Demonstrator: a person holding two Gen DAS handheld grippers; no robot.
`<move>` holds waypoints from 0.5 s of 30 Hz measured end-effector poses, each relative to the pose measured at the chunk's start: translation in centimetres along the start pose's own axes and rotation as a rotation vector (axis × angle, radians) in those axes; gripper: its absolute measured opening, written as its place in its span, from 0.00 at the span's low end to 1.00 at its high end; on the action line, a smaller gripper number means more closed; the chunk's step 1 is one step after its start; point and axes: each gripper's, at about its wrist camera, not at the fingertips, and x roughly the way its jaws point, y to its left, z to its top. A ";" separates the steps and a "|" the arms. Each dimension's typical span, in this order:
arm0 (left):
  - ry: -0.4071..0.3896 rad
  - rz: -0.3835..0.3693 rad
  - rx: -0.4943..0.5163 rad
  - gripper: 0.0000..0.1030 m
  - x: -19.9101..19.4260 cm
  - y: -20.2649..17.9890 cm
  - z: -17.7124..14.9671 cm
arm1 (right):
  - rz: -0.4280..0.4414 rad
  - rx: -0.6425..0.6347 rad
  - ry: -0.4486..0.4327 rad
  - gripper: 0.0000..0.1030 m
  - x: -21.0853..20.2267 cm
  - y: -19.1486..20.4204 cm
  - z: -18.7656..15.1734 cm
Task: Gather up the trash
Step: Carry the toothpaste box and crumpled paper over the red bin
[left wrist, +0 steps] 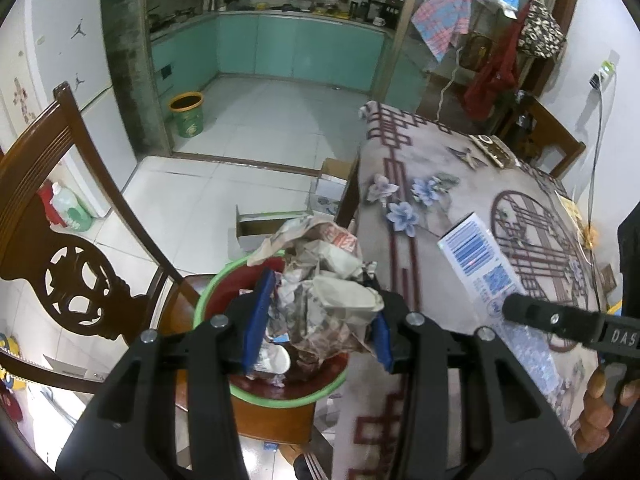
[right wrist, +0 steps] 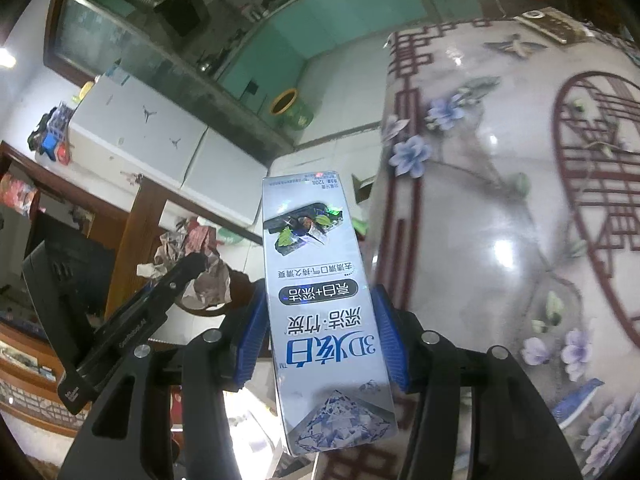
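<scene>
With the left gripper [left wrist: 316, 312] clamped on crumpled paper [left wrist: 328, 280] over the already heaped bin [left wrist: 208, 292] and the right gripper [right wrist: 320, 336] clamped on a toothpaste box [right wrist: 316, 280], added trash risked spilling off.

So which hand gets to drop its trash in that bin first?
Probably the left: the left gripper holds crumpled paper directly above the green-rimmed bin. The right gripper, gripping the toothpaste box, is off beside the table.
</scene>
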 end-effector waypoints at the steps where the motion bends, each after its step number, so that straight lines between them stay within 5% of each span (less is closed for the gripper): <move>1: 0.003 0.003 -0.005 0.41 0.2 0.4 0.0 | -0.002 -0.007 0.013 0.48 0.7 0.4 0.0; 12: 0.079 0.038 -0.087 0.45 4.0 4.9 -0.6 | 0.004 -0.057 0.090 0.49 6.5 3.8 1.7; 14: 0.097 0.036 -0.105 0.57 4.8 5.4 -0.8 | -0.001 -0.059 0.085 0.55 7.1 4.3 1.9; 15: 0.108 0.032 -0.112 0.76 5.1 5.6 -0.9 | -0.009 -0.050 0.081 0.61 7.4 4.3 2.2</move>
